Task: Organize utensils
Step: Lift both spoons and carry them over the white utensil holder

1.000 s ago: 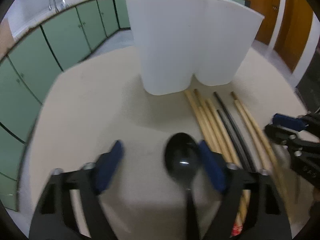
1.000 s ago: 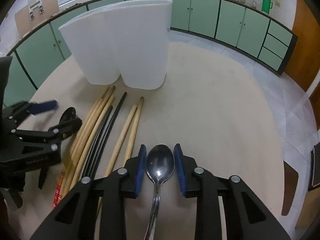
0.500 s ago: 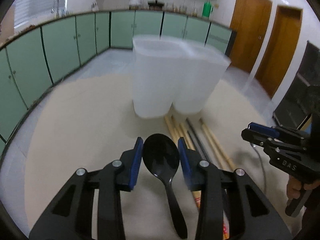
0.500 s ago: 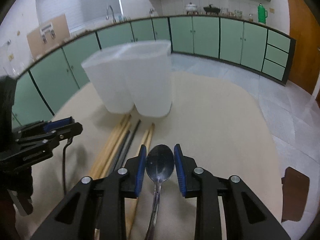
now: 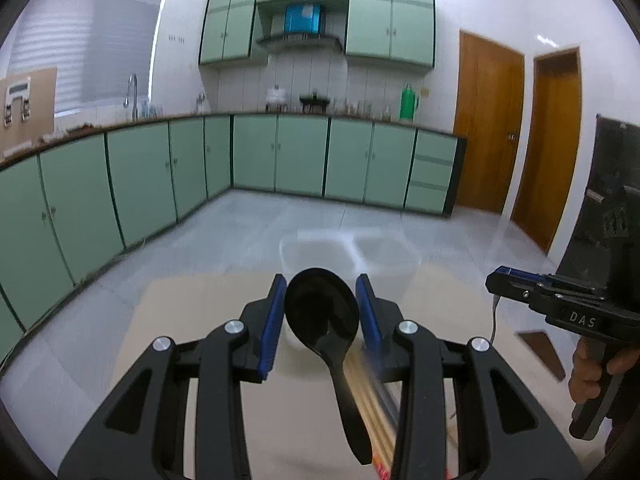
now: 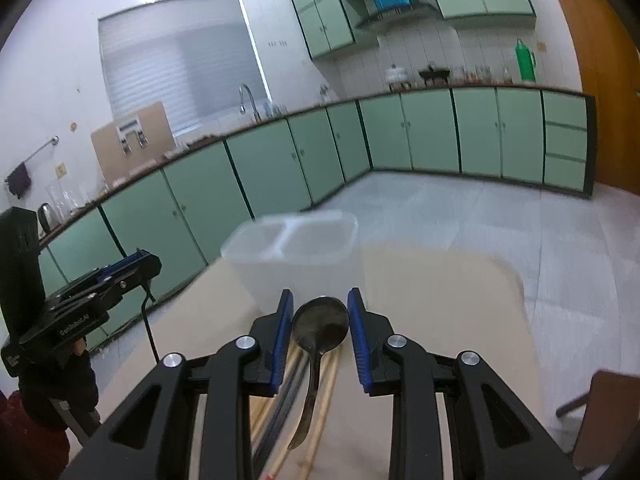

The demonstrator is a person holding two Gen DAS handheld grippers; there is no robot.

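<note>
Above the worktop [image 6: 440,280], each pair of tongs is closed on a spoon by its bowl: the left tongs [image 5: 320,312] grip a black spoon [image 5: 322,312], the right tongs [image 6: 318,322] a metal spoon [image 6: 320,324]. Both handles hang free toward the cameras. Chopsticks [image 6: 320,392] lie below, near the white holder [image 6: 296,256]. Rigid, light and probably slick, the curved bowls could pivot; the neck looks a steadier hold.

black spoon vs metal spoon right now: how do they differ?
The black spoon is dark and opaque, with a broad handle; the metal spoon is grey and reflective, with a thin handle. The black spoon sits in the left gripper, the metal spoon in the right gripper. Both are clamped at the bowl, handles hanging down.
</note>
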